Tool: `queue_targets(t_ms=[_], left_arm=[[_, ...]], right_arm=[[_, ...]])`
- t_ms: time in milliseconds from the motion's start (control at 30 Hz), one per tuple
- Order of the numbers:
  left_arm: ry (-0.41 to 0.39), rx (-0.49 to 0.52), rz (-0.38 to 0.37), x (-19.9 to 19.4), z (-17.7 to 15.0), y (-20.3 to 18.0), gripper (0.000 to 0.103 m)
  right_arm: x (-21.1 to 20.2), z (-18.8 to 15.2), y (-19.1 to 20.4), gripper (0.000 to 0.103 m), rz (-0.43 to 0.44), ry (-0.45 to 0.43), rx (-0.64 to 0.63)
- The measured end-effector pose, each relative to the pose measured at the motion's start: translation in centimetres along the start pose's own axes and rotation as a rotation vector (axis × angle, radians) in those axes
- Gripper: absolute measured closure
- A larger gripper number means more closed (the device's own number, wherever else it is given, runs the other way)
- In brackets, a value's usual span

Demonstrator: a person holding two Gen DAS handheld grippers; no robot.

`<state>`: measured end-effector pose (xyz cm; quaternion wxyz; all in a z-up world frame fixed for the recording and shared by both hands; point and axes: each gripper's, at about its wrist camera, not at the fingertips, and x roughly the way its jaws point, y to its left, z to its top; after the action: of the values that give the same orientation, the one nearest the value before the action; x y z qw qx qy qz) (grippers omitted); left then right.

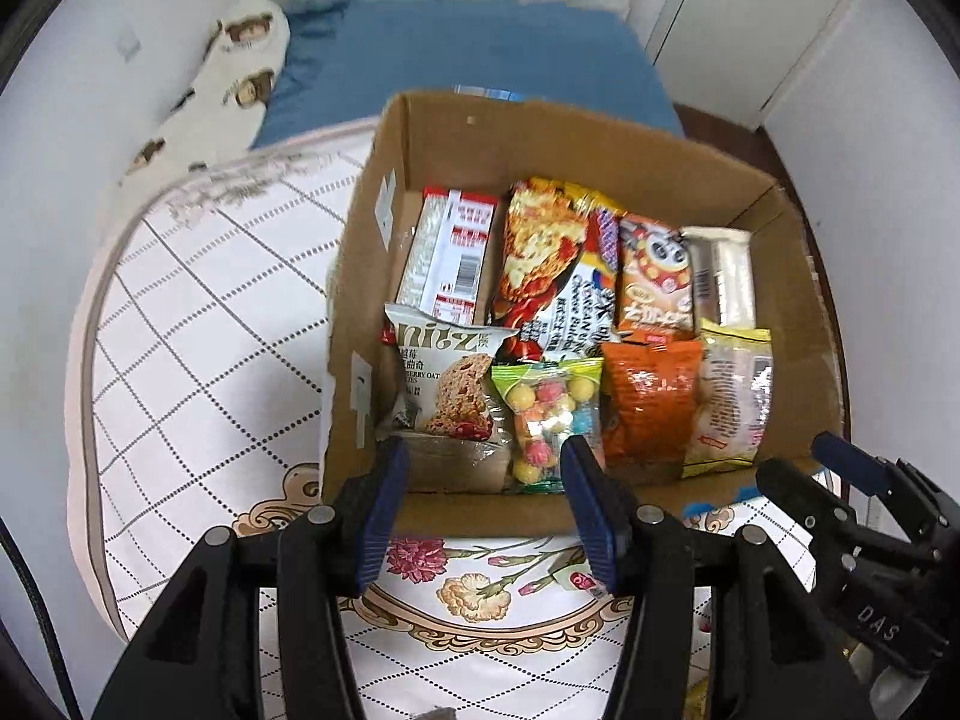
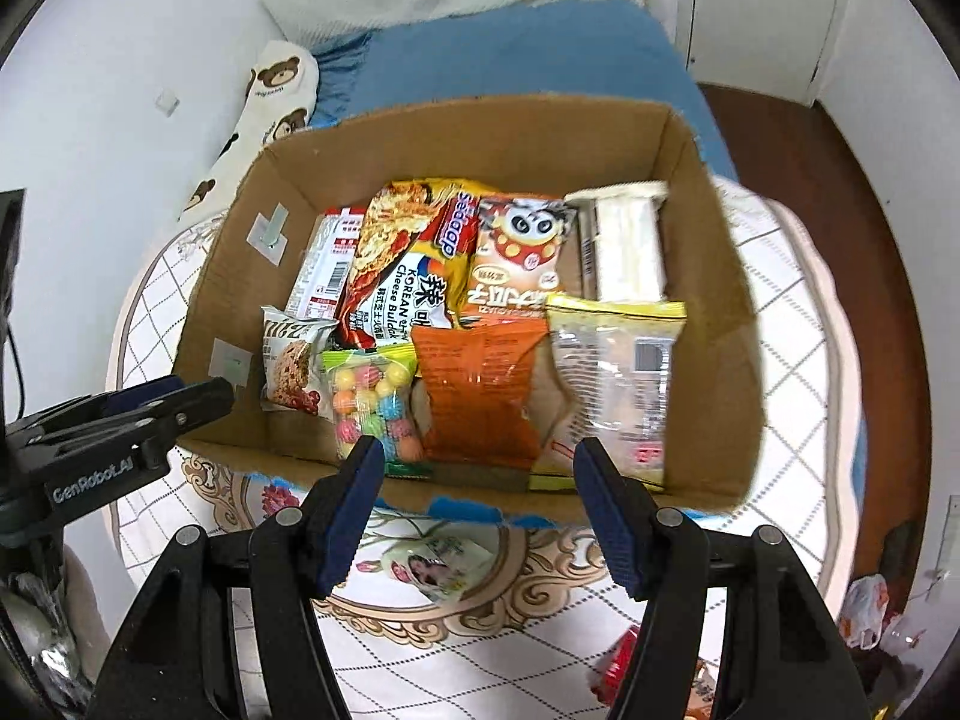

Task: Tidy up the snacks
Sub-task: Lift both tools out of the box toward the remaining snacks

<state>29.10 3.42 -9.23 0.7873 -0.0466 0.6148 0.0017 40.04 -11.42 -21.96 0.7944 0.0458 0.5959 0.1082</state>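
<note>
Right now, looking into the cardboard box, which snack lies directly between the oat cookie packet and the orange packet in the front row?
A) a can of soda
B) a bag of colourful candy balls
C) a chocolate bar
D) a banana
B: the clear bag of colourful candy balls lies in the cardboard box between the oat cookie packet and the orange packet.

Both views bright, even indoor light, source not visible. Strong fisheye: black vignette at corners, walls bow at 9 and 3 o'clock. Motion blur on cardboard box (image 2: 708, 360) rim at 3-5 o'clock in right view; left view sharper, slight smear. Glare on foil snack packets (image 1: 651, 396). Soft shadows inside box.
</note>
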Motion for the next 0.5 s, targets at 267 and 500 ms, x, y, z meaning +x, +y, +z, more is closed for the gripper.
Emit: queue_targets(t_ms=[267, 500], left_arm=[[-0.152, 0.016, 0.005, -4.9, -3.3, -0.7, 0.053], [-0.244, 0.031, 0.012, -8.5, -6.2, -1.1, 0.053]], right_arm=[[-4.4, -2.5, 1.1, 0.035, -0.045, -0.106, -0.058], [-8.8, -4.8, 2.3, 0.035, -0.052, -0.204, -0.075]])
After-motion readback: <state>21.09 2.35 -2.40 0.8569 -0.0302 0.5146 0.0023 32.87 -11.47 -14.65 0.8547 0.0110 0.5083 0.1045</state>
